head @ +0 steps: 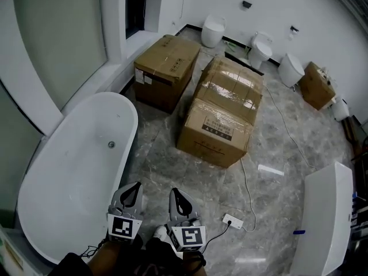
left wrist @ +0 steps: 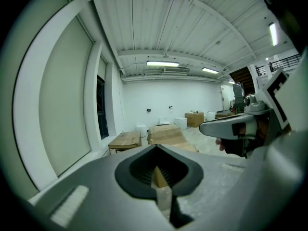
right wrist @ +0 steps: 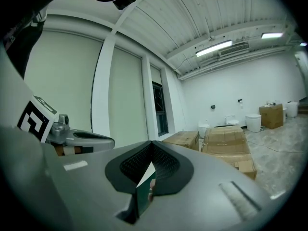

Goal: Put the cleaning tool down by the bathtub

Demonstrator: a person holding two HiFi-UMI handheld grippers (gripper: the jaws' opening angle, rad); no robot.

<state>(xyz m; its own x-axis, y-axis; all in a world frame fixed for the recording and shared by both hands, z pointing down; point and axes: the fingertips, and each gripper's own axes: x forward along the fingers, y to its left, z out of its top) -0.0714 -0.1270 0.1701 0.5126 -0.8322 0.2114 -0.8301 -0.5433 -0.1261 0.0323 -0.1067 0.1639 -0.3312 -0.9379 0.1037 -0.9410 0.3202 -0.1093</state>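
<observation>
The white oval bathtub [head: 69,171] lies at the left in the head view, empty, with a drain [head: 111,144] near its far end. I see no cleaning tool in any view. My left gripper [head: 133,186] hovers over the tub's near right rim, jaws shut with nothing between them. My right gripper [head: 176,193] is just right of it over the marble floor, also shut and empty. In the left gripper view the jaws [left wrist: 155,149] meet at a point, with the right gripper [left wrist: 231,127] alongside. The right gripper view shows the same [right wrist: 151,144], with the left gripper [right wrist: 79,139] beside it.
Three cardboard boxes [head: 221,119] stand on the floor beyond the tub. Toilets [head: 213,30] line the far wall. A power strip [head: 233,221] and its cable [head: 247,183] lie right of my grippers. A white fixture [head: 328,211] is at the right edge.
</observation>
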